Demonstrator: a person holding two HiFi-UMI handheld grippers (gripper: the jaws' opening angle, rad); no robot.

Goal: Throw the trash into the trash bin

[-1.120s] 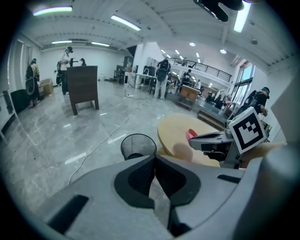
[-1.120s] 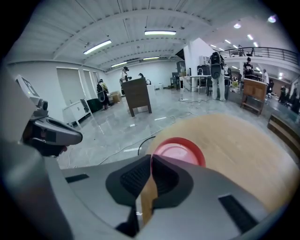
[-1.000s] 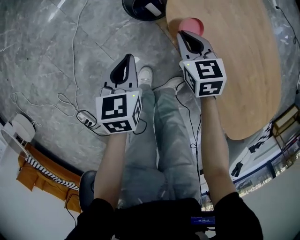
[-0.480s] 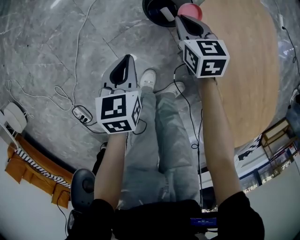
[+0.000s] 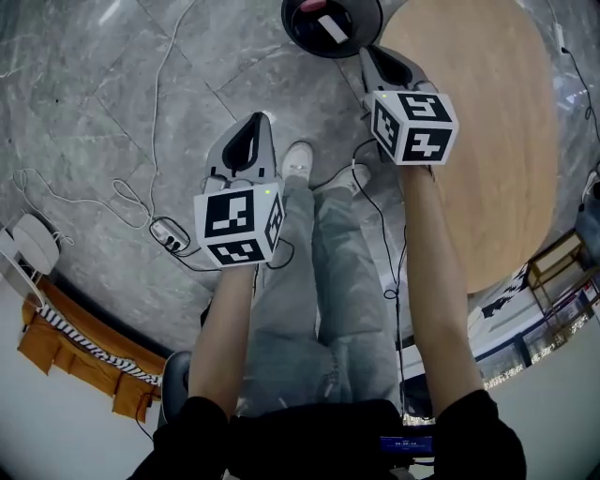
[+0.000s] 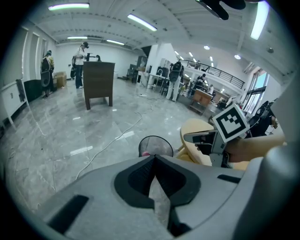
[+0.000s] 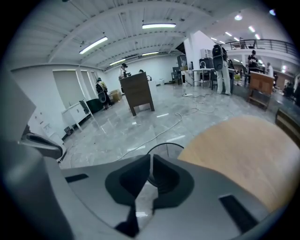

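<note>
While the right tool [image 5: 370,54] hangs with its tips just short of the rim of the trash bin [image 5: 300,42], its jaws are opening from a thin slit, and nothing sits between them. Just ahead of those tips and lower down, inside the bin, lies a pink thing [image 5: 309,6]. A flat white strip [image 5: 330,28] lies beside it, on the side nearer the tool.

I'd take the pink thing for the trash. It is already in, so the main job looks done. What is left, by my reckoning, is to draw the tool away, unless more rubbish waits somewhere out of sight.

The pink thing shows only in part. It looks smooth and rounded at the edge, and I can't tell what it actually is. The bin is dark and round, mesh-sided in the left gripper view. It stands on the grey stone floor [image 5: 112,103], close against the desk [image 5: 487,141], which spreads to the right of the right tool. That desk is round and wooden, and no other trash shows on the part in view.

The left tool [image 5: 256,117] is well off to the right tool's left and nearer the person. Its jaws are pressed together and empty, above the floor.
</note>
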